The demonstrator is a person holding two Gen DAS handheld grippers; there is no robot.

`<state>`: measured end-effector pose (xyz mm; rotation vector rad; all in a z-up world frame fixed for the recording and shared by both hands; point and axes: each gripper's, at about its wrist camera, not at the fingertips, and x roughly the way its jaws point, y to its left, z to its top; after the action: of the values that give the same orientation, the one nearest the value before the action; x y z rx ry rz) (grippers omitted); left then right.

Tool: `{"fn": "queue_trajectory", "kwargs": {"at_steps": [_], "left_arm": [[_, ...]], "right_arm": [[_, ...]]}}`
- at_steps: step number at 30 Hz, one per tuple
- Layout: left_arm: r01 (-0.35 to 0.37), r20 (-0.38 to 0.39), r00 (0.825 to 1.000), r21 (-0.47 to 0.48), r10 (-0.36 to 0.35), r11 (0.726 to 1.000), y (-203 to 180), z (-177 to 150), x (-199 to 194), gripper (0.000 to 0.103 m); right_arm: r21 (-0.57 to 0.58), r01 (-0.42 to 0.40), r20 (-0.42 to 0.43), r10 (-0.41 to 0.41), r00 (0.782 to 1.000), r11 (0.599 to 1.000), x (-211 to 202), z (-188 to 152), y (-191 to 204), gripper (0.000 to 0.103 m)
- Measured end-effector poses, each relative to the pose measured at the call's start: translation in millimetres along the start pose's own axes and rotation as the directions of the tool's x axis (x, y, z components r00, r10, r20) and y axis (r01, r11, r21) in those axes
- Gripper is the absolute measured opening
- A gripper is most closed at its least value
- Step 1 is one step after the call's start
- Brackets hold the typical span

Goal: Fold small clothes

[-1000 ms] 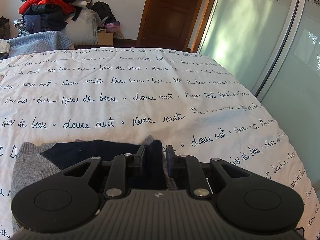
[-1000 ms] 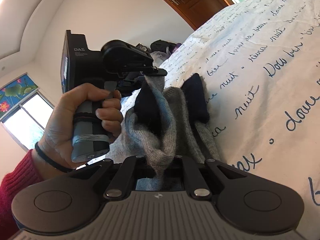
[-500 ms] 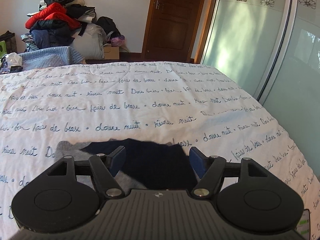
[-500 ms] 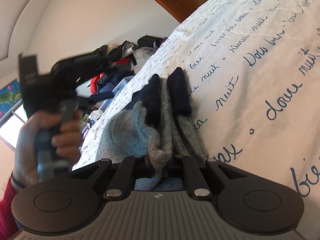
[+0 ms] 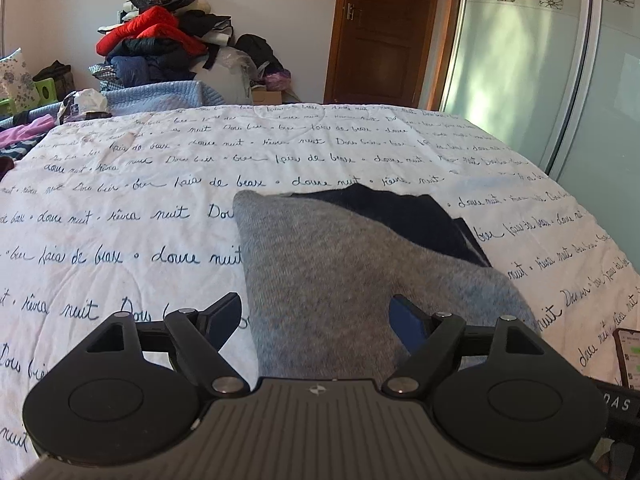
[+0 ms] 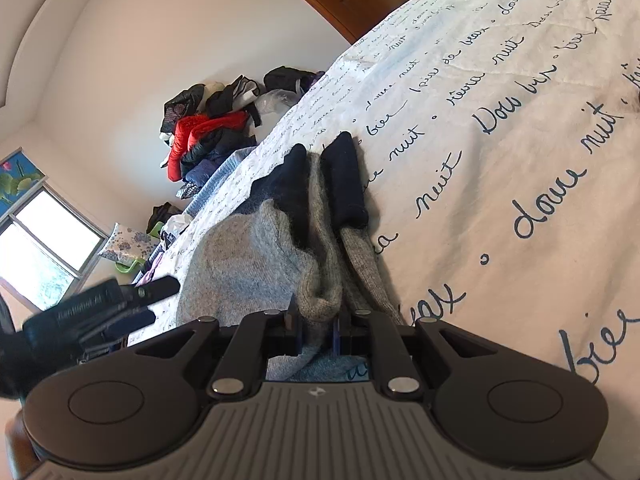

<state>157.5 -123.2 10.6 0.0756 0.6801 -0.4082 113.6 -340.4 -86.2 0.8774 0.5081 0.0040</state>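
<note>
Duvet (image 5: 168, 208) script: "douce nuit"; device label (image 5: 618, 404) maybe "DAS".

Grey socks (image 5: 340, 280) with navy toes (image 6: 344, 176), bunched, lying on bed near its middle, cuff end pinched.

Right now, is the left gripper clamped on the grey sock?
No: the left gripper is opening, its fingers standing apart on either side of the grey sock, not pressing it.
</note>
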Motion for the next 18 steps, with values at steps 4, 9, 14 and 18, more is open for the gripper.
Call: {"fn": "queue_trajectory", "kwargs": {"at_steps": [4,9,14,18], "left_arm": [[-0.004,0.0,1.0,-0.025,0.004,1.0,1,-13,-8,0.083],[-0.025,0.004,1.0,-0.016,0.025,1.0,-4,-24,-13,0.085],[-0.024,-0.014,1.0,-0.023,0.023,0.999,-5,-32,-14,0.086],[-0.026,-0.024,0.999,-0.031,0.025,0.999,-2,-37,-16,0.086]], "right_arm": [[-0.007,0.013,0.002,-0.013,1.0,1.0,0,1,1,0.013],[-0.019,0.026,0.002,-0.026,1.0,0.999,-5,0,2,0.013],[-0.027,0.038,0.001,-0.038,0.999,0.999,-10,-3,2,0.013],[-0.035,0.05,0.003,-0.05,0.999,0.998,-12,-3,3,0.014]]}}
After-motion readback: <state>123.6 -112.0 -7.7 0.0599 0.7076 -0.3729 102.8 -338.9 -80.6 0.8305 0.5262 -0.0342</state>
